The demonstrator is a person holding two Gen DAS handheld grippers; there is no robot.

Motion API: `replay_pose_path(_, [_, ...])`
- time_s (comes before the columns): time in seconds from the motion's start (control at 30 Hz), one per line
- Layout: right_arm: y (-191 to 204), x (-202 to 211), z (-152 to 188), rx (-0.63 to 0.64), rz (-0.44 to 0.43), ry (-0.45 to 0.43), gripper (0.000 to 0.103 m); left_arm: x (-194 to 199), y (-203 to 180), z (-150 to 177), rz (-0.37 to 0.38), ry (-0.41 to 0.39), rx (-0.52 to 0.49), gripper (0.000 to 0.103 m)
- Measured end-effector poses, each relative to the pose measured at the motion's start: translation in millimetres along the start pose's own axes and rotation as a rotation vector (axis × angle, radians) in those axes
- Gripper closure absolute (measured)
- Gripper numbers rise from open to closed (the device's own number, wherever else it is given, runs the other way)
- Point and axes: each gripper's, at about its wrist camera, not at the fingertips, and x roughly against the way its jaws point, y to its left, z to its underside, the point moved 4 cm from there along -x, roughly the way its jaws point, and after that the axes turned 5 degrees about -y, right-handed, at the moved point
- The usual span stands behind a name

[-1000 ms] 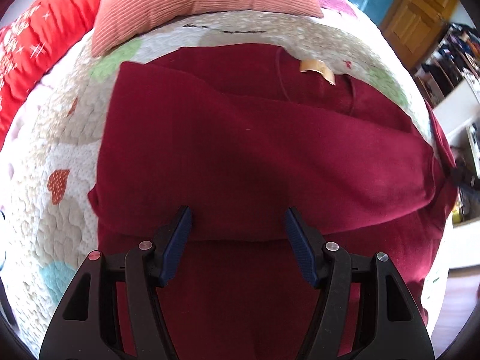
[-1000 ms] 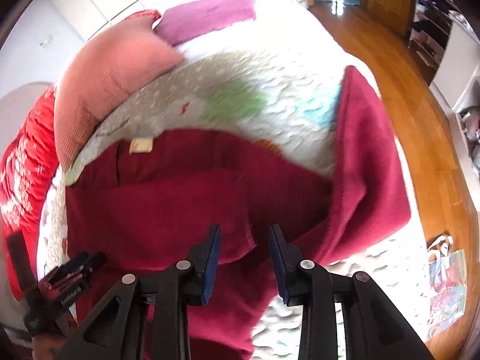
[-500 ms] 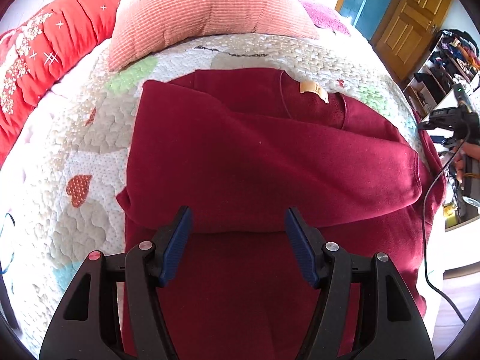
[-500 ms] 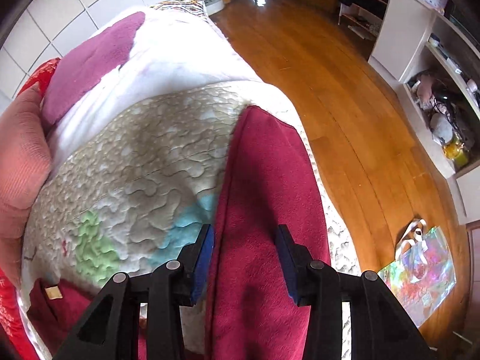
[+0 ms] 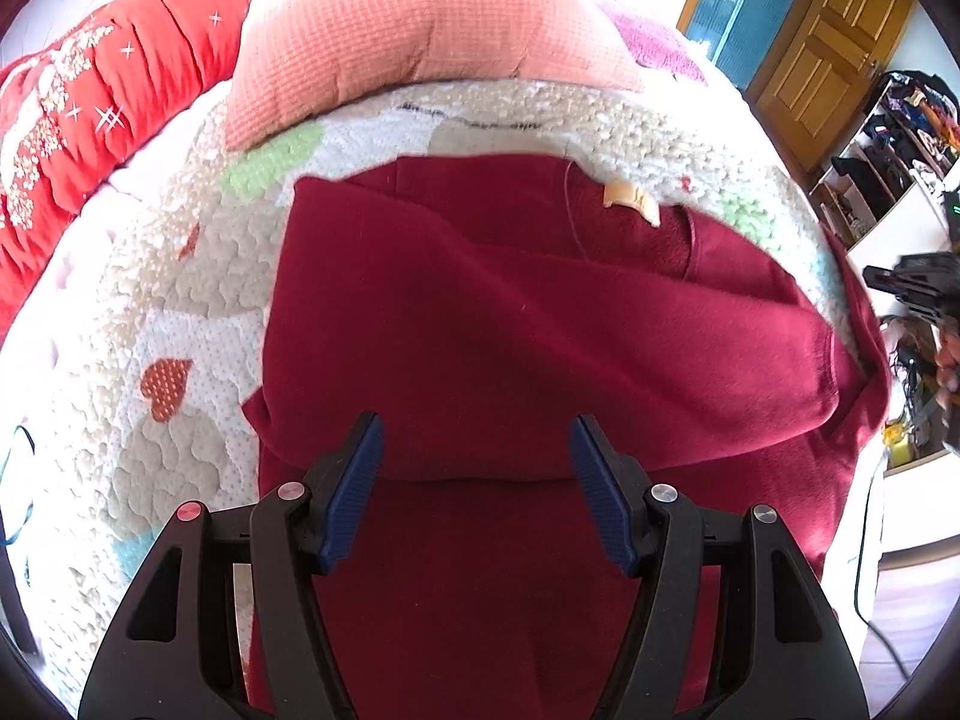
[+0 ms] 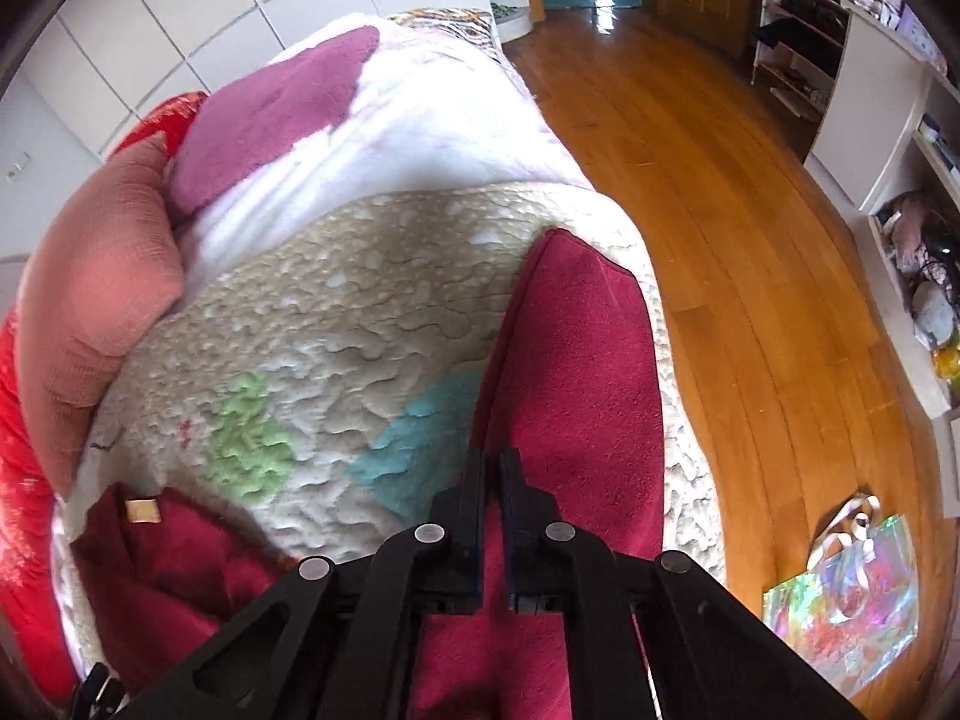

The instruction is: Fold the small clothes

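Bed [image 6: 360,324] with quilted cover carries the dark red sweater [image 5: 510,324], body folded, one sleeve [image 6: 576,360] stretched toward the bed's edge. Salmon pillow [image 5: 414,30] behind it. My left gripper [image 5: 474,474] hovers over the folded body, jaws wide, nothing in them. My right gripper [image 6: 492,498] jaws just closed, pinching the sleeve fabric.

Hidden and cut-off parts

The sweater [image 5: 510,330] runs under the left gripper [image 5: 474,468] and off the near edge; the label [image 5: 630,201] is too small to read. Whether the right gripper [image 6: 491,480] pinches the sleeve [image 6: 576,372] cannot be told.
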Motion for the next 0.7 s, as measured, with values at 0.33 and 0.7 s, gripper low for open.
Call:
replay_pose_path(0.33, [30,9,-1,0.090,0.105,-0.009,0.075,23,8,-25,0.027,-0.049,0.074,0.039])
replay_pose_path(0.7, [-44,-55,-5,-0.077,0.185,0.056,0.090,0,12,8,0.017,0.033,0.072,0.039])
